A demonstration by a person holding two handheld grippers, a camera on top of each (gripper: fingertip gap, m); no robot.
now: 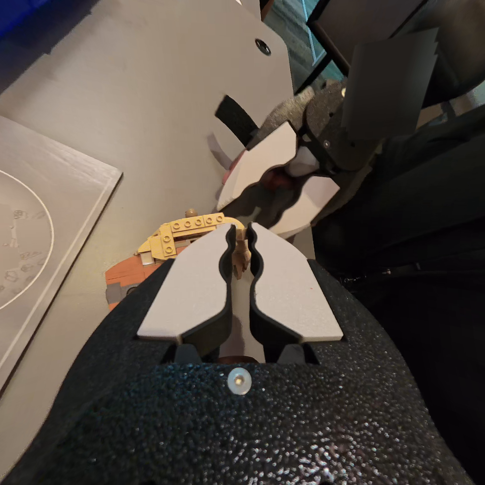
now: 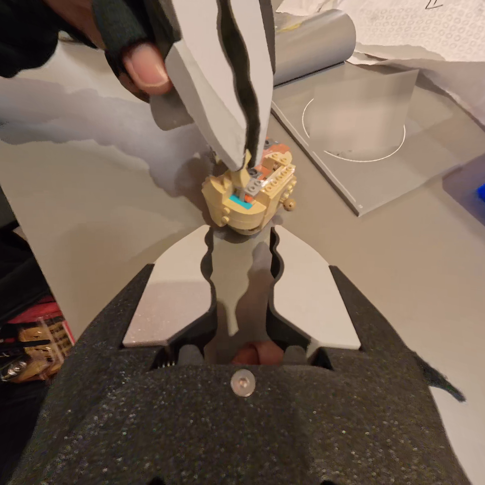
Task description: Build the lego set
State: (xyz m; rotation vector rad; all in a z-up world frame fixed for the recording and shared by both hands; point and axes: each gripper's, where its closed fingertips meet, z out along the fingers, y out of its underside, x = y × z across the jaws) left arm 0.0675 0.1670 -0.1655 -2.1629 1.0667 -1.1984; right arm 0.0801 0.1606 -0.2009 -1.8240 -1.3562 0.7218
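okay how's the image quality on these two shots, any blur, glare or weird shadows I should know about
Left wrist view: warm, dim light; the other gripper and gray booklet are motion-smeared, straight edges bow from the wide lens. Right wrist view: tan brick model slightly soft, soft-edged shadows across the gray table, the gripper housing sparkles, and the booklet's circle carries a blurred patch.

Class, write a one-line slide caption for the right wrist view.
Open right gripper faces a tan brick model; the left gripper pinches a tan piece above it.
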